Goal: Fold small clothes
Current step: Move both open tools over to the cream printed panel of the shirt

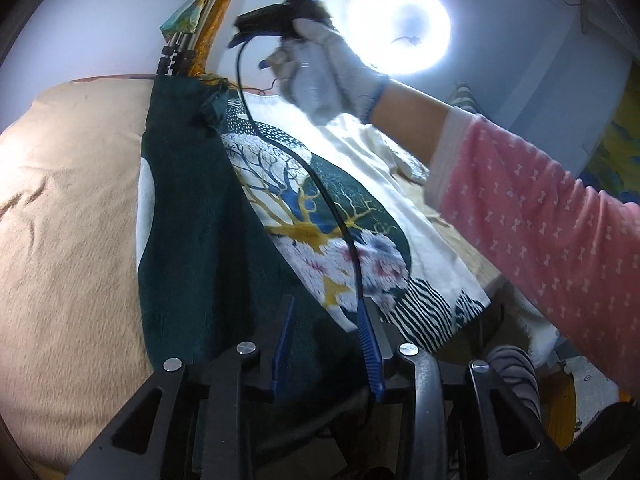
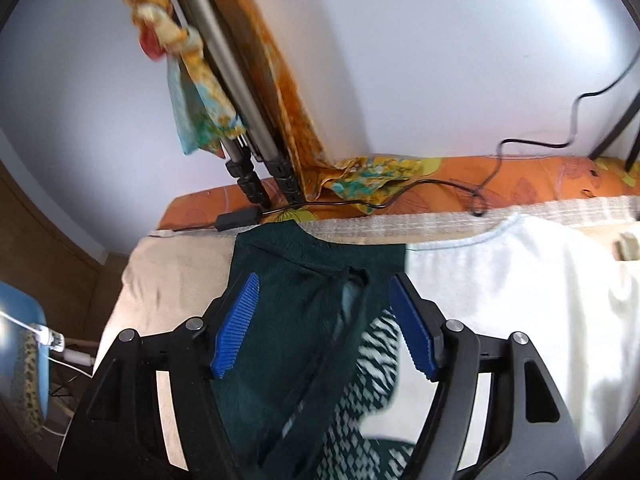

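A small dark green garment (image 1: 192, 216) with a white tree print (image 1: 312, 208) lies flat on the beige bed cover (image 1: 68, 220); one side is folded over so its plain green back shows. My left gripper (image 1: 326, 312) is open just above the garment's near end, empty. My right gripper (image 2: 324, 320) is open and empty above the garment's collar end (image 2: 304, 264). In the left wrist view the right gripper (image 1: 288, 12) is held high by a gloved hand (image 1: 324, 76), with its cable (image 1: 320, 192) hanging across the print.
A white cloth (image 2: 520, 300) lies beside the garment on the right. A tripod (image 2: 236, 100) with orange patterned fabric (image 2: 280, 92) stands at the far bed edge, with cables (image 2: 440, 184) on an orange sheet (image 2: 520, 180). A bright ceiling lamp (image 1: 400, 28) glares.
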The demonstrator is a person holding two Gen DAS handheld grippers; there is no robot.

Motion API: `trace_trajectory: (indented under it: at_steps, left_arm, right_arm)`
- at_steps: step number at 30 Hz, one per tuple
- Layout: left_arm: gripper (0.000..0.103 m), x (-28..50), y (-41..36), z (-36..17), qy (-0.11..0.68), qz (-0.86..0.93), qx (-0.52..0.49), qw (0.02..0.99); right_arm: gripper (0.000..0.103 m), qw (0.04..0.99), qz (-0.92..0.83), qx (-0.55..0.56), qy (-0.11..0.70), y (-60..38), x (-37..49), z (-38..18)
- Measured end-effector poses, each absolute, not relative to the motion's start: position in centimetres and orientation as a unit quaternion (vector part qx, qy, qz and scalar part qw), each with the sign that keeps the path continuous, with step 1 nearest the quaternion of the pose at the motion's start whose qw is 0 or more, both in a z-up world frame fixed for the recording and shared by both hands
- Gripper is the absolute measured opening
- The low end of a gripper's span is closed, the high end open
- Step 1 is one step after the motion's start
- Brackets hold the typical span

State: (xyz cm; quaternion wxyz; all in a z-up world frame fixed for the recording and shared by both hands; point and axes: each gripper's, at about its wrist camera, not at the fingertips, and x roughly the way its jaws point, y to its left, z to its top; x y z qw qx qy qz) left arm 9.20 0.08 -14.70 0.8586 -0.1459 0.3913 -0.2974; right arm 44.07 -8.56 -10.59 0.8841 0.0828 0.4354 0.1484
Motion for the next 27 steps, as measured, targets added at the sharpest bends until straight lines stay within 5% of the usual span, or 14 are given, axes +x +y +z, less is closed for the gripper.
trace_trajectory:
  at_steps: [15,27]
  left_arm:
    - [0.029,5.4,1.2,-13.5,0.376,-0.225,-0.106,0.892]
    - [0.029,5.9,-9.4,-11.6,0.341,-0.275,-0.027,0.898]
  right_arm:
    - [0.071,0.913,0.171,0.083,0.36,-20.4,27.9,-2.5]
    - [0.071,0.934,0.096,0.076,0.334,-32.1,18.4,-0.6]
